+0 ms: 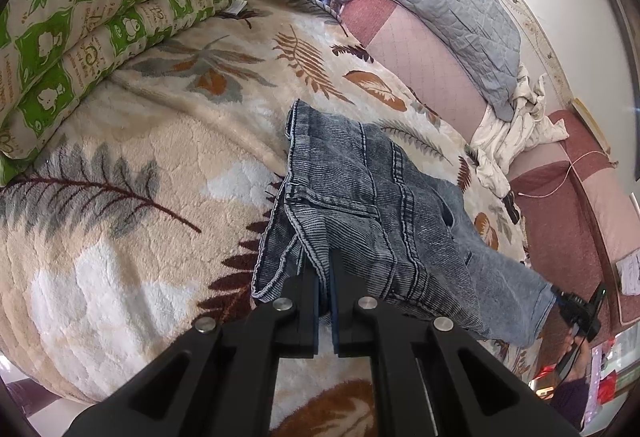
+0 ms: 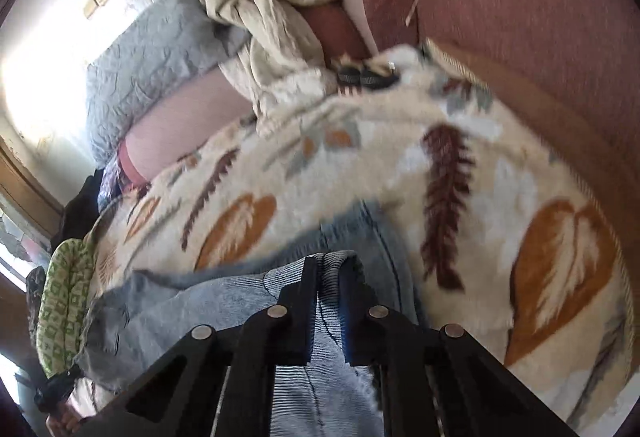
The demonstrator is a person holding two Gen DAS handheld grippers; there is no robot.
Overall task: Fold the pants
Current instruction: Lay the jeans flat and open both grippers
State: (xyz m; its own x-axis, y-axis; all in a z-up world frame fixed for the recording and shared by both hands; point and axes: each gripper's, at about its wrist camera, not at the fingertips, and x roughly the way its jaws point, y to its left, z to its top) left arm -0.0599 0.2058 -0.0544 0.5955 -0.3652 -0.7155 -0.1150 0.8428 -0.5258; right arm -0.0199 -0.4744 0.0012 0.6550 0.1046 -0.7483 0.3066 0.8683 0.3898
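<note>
Your left gripper [image 1: 325, 257] is closed on the pants [image 1: 360, 205]; its two fingers pinch a fold of the grey-blue denim near the waistband. The pants hang partly lifted from this grip and spread over the blanket [image 1: 160, 165] with the leaf pattern, which covers the bed. One leg runs toward your right gripper [image 1: 576, 313], which you see at the far end of the leg. In the right wrist view, your right gripper [image 2: 329, 269] is also closed tightly on the pants [image 2: 168, 301], with a ridge of the cloth pressed between its fingers. This view is blurred. A green and cream quilt [image 1: 100, 9] lies folded beside the blanket, and a grey pillow [image 1: 440, 5] lies near the wall.
</note>
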